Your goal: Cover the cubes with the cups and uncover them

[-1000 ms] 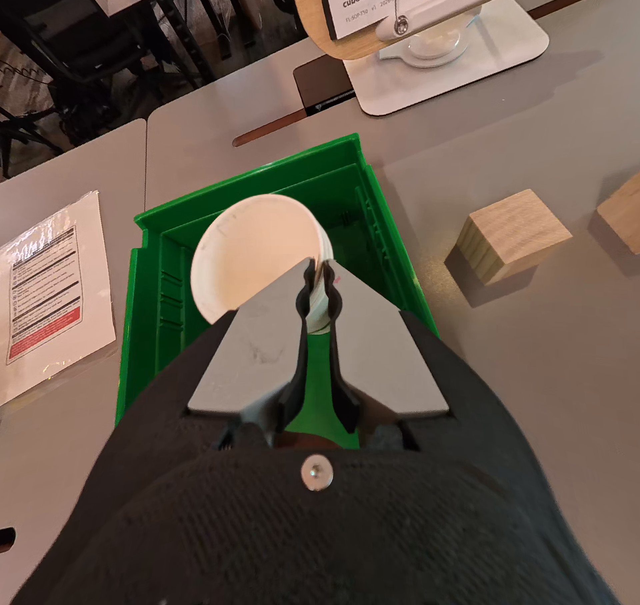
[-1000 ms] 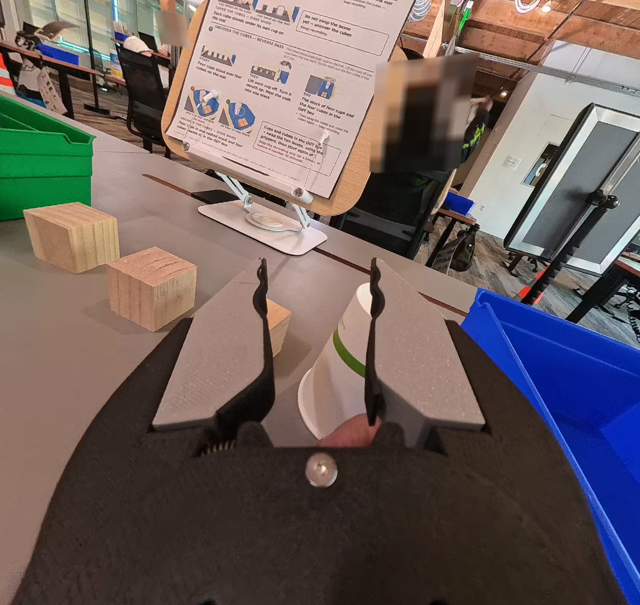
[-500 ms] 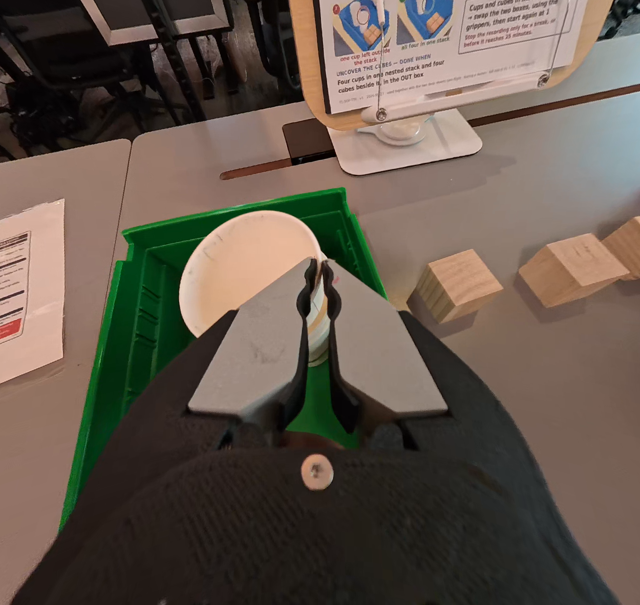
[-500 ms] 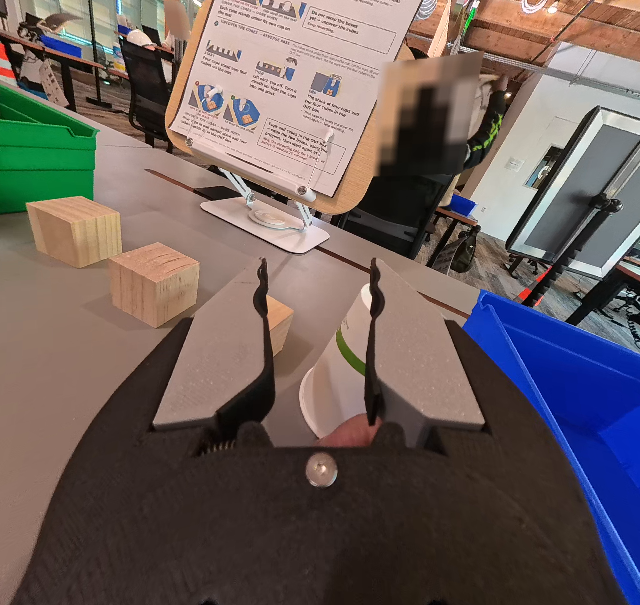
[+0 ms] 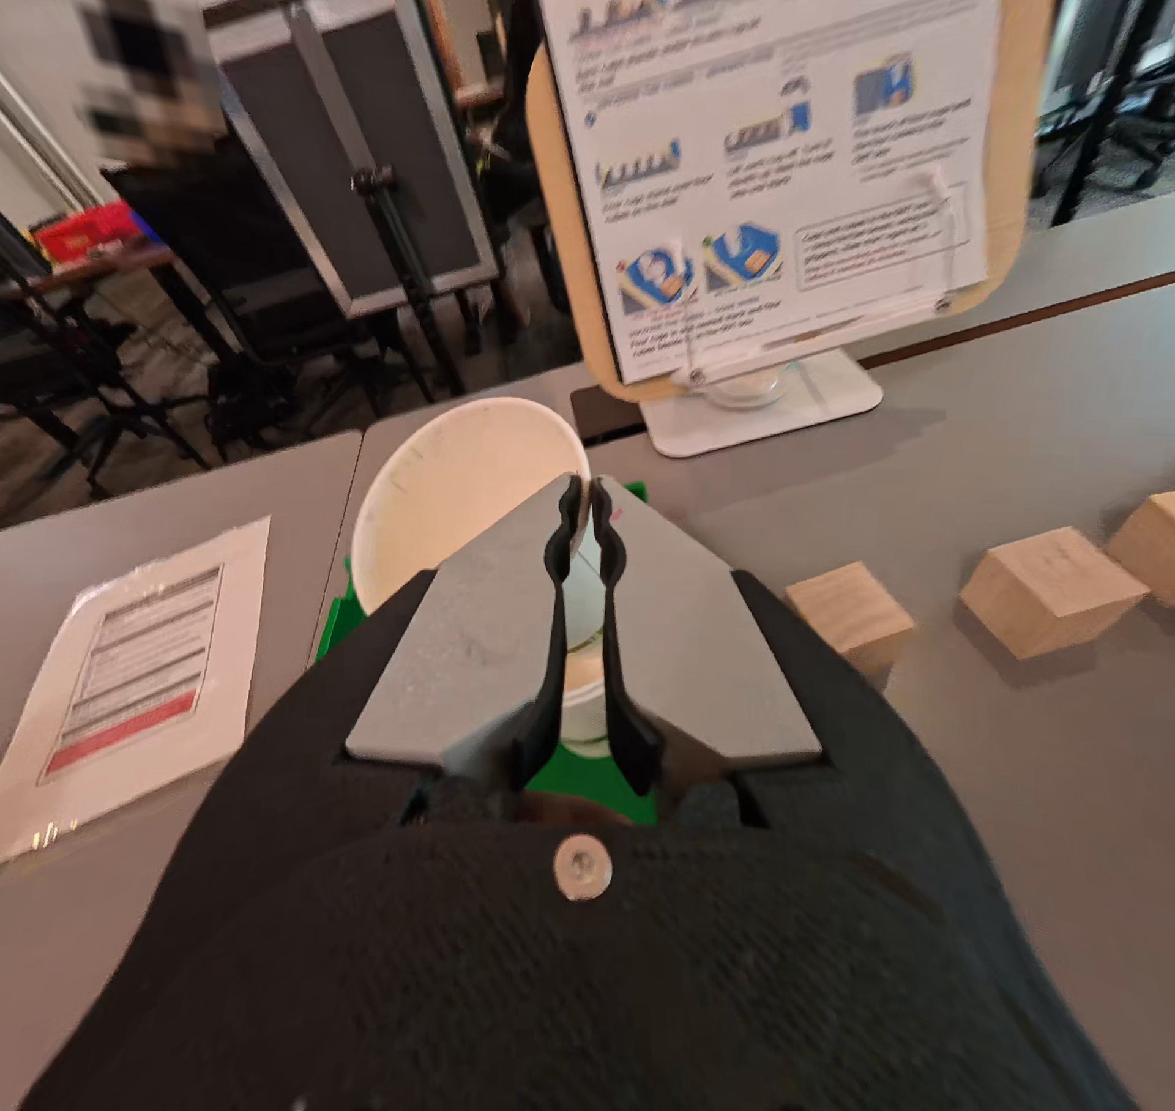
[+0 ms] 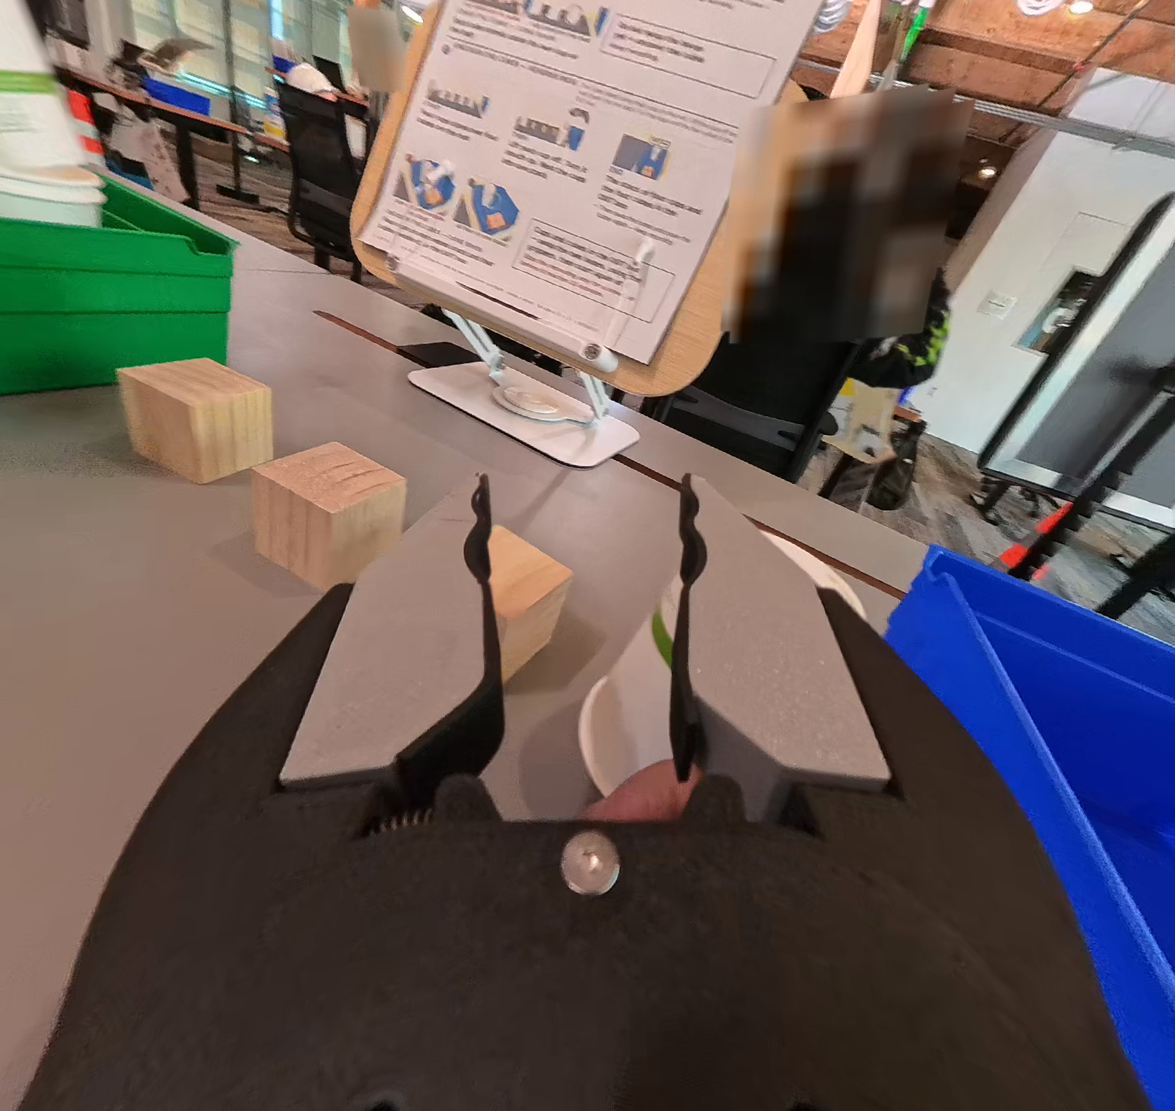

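My left gripper (image 5: 585, 489) is shut on the rim of a white paper cup (image 5: 458, 496), mouth facing me, held above the green bin (image 5: 334, 623). More nested cups (image 5: 582, 699) stand under it in the bin. The right wrist view shows this lifted cup (image 6: 25, 95) above the stack (image 6: 51, 197) at the far left. Three wooden cubes (image 5: 849, 613), (image 5: 1049, 597), (image 5: 1144, 540) lie in a row on the grey table. My right gripper (image 6: 582, 489) is open; an upside-down white cup (image 6: 629, 699) with a green stripe stands on the table, partly behind its right finger (image 6: 763, 635), not gripped. The cubes (image 6: 197, 416), (image 6: 327, 511), (image 6: 528, 597) lie to its left.
An instruction board on a white stand (image 5: 763, 407) stands at the back of the table. A blue bin (image 6: 1049, 731) is at the right. A laminated sheet (image 5: 133, 667) lies left of the green bin (image 6: 114, 292). A person's fingertip (image 6: 636, 794) shows under the right gripper.
My left gripper has risen with the cup in its grasp, lifting it off the stack and above the green bin. My right gripper stays open and has shifted slightly over the inverted cup.
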A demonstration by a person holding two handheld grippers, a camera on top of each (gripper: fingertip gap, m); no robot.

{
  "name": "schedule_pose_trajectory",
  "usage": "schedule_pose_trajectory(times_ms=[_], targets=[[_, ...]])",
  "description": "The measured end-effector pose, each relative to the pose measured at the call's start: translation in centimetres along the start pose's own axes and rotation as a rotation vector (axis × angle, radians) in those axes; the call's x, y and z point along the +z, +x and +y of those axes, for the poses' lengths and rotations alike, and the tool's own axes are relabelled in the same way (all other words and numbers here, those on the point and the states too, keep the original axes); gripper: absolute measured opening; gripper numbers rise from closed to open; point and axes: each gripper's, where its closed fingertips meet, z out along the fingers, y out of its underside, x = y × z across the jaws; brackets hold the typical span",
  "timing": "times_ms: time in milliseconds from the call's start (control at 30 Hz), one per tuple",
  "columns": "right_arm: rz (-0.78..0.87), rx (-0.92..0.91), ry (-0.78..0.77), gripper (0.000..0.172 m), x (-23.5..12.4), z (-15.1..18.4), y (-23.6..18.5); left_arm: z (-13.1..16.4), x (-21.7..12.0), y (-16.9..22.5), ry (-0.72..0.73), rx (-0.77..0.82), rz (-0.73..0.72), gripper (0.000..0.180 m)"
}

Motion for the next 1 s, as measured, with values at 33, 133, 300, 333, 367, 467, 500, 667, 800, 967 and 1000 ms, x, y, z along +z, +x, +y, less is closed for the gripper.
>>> schedule_pose_trajectory(times_ms=[33, 133, 300, 333, 367, 467, 500, 667, 800, 967, 1000], targets=[[-0.036, 0.014, 0.011, 0.057, -0.1, -0.2, -0.6, -1.3, -0.6, 1.1, 0.04, 0.017, 0.021, 0.002], [-0.338, 0.156, 0.067, 0.048, -1.0, -1.6, -5.0, -5.3, -2.7, 6.3, 0.184, 0.061, 0.141, 0.002], [-1.017, 0.52, 0.059, 0.069, -5.8, -4.6, -13.3, -9.4, -7.6, 19.3, 0.463, 0.036, 0.488, 0.001], [-1.074, 0.583, 0.066, 0.073, -6.3, -5.2, -13.7, -9.4, -8.5, 21.8, 0.504, 0.014, 0.557, 0.001], [-1.117, 0.638, 0.074, 0.078, -6.6, -5.6, -13.8, -9.4, -9.4, 24.1, 0.547, -0.014, 0.62, 0.001], [-1.199, 0.794, 0.12, 0.092, -7.3, -7.1, -12.6, -7.7, -10.2, 29.5, 0.601, -0.081, 0.73, 0.002], [-1.206, 0.85, 0.153, 0.096, -7.4, -7.7, -11.7, -6.8, -10.0, 30.9, 0.6, -0.088, 0.74, 0.002], [-1.075, 1.03, 0.246, 0.099, -5.8, -8.3, -6.6, -2.9, -9.4, 35.3, 0.547, -0.161, 0.878, 0.001], [-0.94, 1.079, 0.285, 0.103, -4.5, -7.9, -4.2, 0.1, -8.6, 37.5, 0.426, -0.104, 0.999, 0.002], [-0.835, 1.043, 0.251, 0.091, -3.4, -6.6, -3.4, 3.7, -6.8, 38.4, 0.27, 0.026, 1.047, 0.002], [-0.806, 1.006, 0.229, 0.091, -3.1, -6.2, -3.4, 4.2, -6.3, 38.3, 0.246, 0.041, 1.043, 0.002]])
